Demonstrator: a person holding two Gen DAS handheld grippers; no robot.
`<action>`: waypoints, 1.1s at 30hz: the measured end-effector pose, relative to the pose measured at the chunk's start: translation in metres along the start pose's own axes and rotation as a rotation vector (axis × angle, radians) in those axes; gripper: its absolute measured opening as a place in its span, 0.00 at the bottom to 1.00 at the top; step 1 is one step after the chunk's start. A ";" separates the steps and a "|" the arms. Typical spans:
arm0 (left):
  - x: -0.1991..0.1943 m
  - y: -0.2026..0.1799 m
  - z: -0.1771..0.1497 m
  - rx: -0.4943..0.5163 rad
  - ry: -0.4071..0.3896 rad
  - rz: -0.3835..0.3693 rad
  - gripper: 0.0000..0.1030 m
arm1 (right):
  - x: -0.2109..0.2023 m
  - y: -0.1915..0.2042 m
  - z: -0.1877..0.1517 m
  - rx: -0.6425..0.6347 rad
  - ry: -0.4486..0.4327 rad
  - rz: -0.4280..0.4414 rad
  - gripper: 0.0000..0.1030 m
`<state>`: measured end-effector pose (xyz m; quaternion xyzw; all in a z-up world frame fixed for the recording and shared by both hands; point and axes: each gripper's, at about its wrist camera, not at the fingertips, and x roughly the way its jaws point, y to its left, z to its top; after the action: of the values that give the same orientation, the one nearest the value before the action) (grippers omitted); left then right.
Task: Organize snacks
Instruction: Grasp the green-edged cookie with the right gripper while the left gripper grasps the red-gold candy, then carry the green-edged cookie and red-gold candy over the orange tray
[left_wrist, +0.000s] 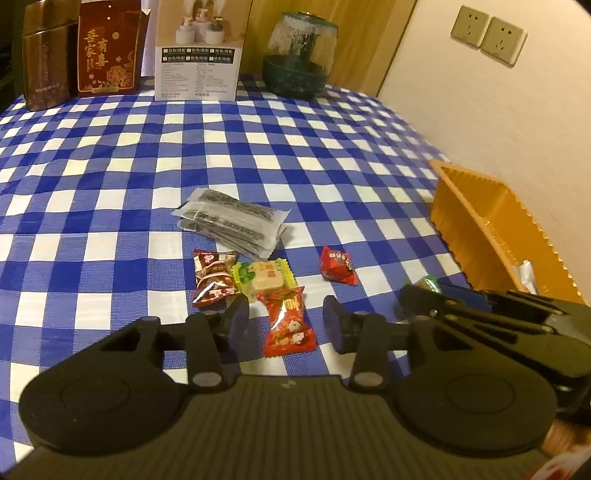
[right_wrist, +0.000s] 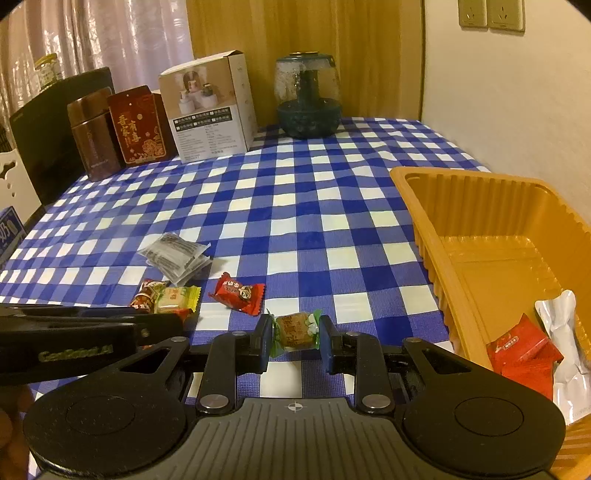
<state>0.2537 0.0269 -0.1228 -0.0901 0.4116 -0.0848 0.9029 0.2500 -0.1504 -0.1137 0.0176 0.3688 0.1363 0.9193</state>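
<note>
My right gripper (right_wrist: 294, 334) is clamped on a green-wrapped snack (right_wrist: 294, 331), just left of the orange tray (right_wrist: 424, 236) by the wall. My left gripper (left_wrist: 286, 321) stands apart around a red candy (left_wrist: 289, 322) on the table (left_wrist: 110, 155). Wide bare cloth lies beyond the seaweed packets (left_wrist: 232, 221); boxes (left_wrist: 199, 48) line the far edge.

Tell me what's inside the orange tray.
In the orange tray: a red snack packet and a silver foil packet at its near end. The tray's nearest corner is out of frame.
</note>
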 end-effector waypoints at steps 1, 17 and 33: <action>0.002 -0.001 0.001 0.004 0.003 0.007 0.36 | 0.000 0.000 0.000 0.001 0.001 0.001 0.26; -0.019 -0.001 -0.014 0.024 0.022 0.051 0.18 | -0.010 0.002 0.000 0.008 -0.001 0.010 0.26; -0.102 -0.007 -0.039 -0.052 0.021 0.074 0.18 | -0.086 0.011 -0.014 0.039 -0.002 0.020 0.26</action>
<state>0.1572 0.0397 -0.0719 -0.0973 0.4264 -0.0419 0.8983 0.1789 -0.1630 -0.0646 0.0392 0.3704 0.1383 0.9177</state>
